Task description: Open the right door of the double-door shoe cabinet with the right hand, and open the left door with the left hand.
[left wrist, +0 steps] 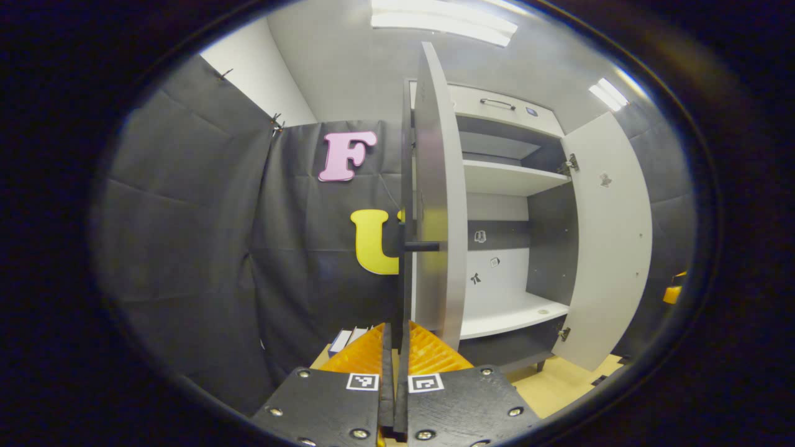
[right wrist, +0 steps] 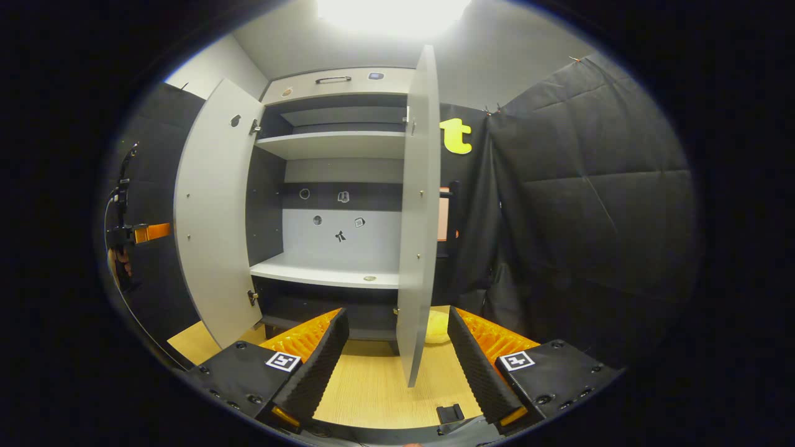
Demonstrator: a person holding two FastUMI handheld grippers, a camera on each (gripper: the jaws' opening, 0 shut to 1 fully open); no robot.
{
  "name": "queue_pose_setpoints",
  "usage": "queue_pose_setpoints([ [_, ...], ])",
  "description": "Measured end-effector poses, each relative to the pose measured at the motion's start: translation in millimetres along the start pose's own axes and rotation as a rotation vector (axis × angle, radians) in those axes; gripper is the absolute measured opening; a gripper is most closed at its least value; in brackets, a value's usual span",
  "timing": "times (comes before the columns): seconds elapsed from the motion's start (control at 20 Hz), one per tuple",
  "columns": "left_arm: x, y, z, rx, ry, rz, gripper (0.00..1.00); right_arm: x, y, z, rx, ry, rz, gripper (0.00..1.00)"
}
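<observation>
The shoe cabinet has both doors swung out. In the left gripper view the left door is edge-on right ahead. Its thin dark handle bar runs down between my left gripper's fingers, which are shut on it. The right door stands wide open at the far right. In the right gripper view the right door is edge-on, its dark handle behind it. My right gripper is open, with the door's lower edge in line between the fingers, untouched. The left door hangs open, with the left gripper behind it.
Bare shelves and small stickers show inside the cabinet, with a drawer front on top. Black cloth walls close in on both sides. The floor is light wood. A small box sits low by the left wall.
</observation>
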State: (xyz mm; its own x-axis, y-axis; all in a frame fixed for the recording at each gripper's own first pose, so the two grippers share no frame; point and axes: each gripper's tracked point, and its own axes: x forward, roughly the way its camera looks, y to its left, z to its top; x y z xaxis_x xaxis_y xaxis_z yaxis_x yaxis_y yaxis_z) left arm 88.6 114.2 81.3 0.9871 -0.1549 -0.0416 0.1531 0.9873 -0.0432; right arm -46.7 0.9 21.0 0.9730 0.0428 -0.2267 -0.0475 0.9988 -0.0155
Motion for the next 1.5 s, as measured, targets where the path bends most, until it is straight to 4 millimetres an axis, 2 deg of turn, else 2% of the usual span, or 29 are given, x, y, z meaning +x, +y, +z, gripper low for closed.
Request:
queue_pose_setpoints([
  [0.15,-44.3,3.7,10.0,-0.009,-0.032,0.05,0.02,0.4,5.3,11.4,0.005,-0.039,0.047,0.97],
  [0.25,-71.3,5.3,15.4,-0.006,-0.043,0.09,0.03,-5.9,5.6,15.2,0.004,-0.06,0.077,1.0],
  [0.45,-119.9,0.4,20.8,0.028,-0.061,0.161,0.02,-21.7,-5.5,21.3,0.01,-0.101,0.114,1.0],
  [0.5,-129.6,-4.3,18.7,0.037,-0.061,0.168,0.06,-26.1,-9.4,21.5,0.02,-0.109,0.123,0.97],
  [0.6,-145.6,-15.3,17.4,0.046,-0.057,0.171,0.08,-29.7,-17.5,21.1,0.031,-0.115,0.125,1.0],
  [0.65,-154.3,-20.0,16.1,0.051,-0.05,0.175,0.19,-31.8,-20.5,21.8,0.034,-0.117,0.116,1.0],
  [0.75,-164.7,-25.3,10.6,0.057,-0.043,0.185,0.22,-39.6,-26.6,23.1,0.036,-0.127,0.097,1.0],
  [0.85,-176.1,-28.5,2.1,0.058,-0.03,0.198,0.6,-49.0,-33.8,24.3,0.028,-0.139,0.082,0.96],
  [0.9,-179.8,-29.8,-4.5,0.057,-0.025,0.206,0.78,-55.1,-35.5,22.7,0.024,-0.146,0.077,1.0],
  [0.95,-181.7,-28.7,-7.7,0.055,-0.019,0.212,0.97,-60.7,-39.7,20.8,0.021,-0.155,0.07,0.96],
  [1.0,-187.0,-29.4,-12.7,0.052,-0.014,0.213,0.97,-63.6,-43.0,20.6,0.021,-0.16,0.065,1.0],
  [1.1,-192.0,-31.4,-13.3,0.047,-0.02,0.208,0.97,-65.3,-47.6,22.4,0.028,-0.17,0.054,1.0],
  [1.2,-193.3,-33.3,-7.4,0.053,-0.041,0.2,0.95,-64.0,-50.9,22.2,0.043,-0.173,0.049,1.0],
  [1.35,-195.2,-36.1,3.0,0.076,-0.068,0.187,0.98,-63.5,-54.9,23.5,0.056,-0.177,0.039,1.0],
  [1.5,-195.4,-36.6,4.1,0.102,-0.075,0.184,0.97,-64.8,-59.5,26.6,0.062,-0.191,0.025,1.0],
])
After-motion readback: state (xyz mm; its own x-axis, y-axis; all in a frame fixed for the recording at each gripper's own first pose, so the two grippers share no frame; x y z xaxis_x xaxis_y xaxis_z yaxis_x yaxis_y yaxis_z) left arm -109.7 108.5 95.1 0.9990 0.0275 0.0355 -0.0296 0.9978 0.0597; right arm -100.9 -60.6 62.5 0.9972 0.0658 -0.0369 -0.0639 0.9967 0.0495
